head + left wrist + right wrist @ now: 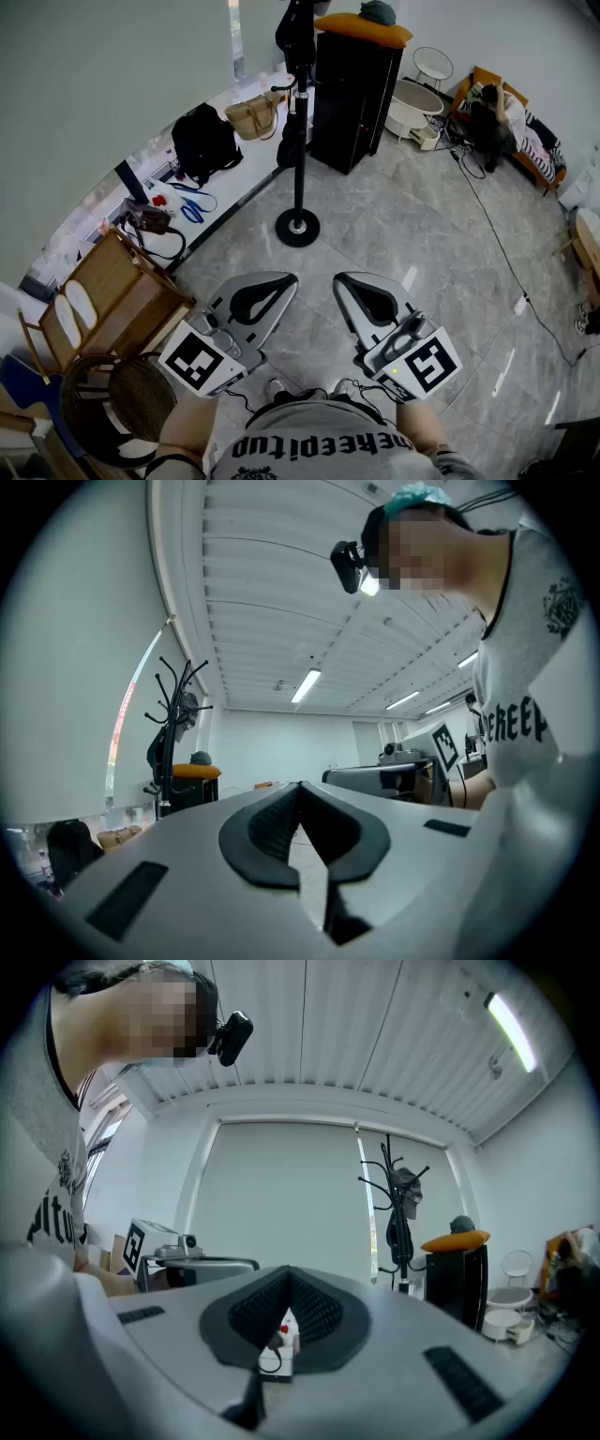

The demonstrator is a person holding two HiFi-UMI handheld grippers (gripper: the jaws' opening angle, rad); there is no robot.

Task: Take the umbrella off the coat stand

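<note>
Both grippers were held low in front of the person, well apart from the coat stand (pixel 300 192). The left gripper (pixel 279 281) had its jaws closed together, with nothing between them. The right gripper (pixel 349 281) was also closed and empty. The dark umbrella (pixel 290 151) hung folded against the pole of the stand, about halfway up, beside a black cabinet (pixel 352 94).
</note>
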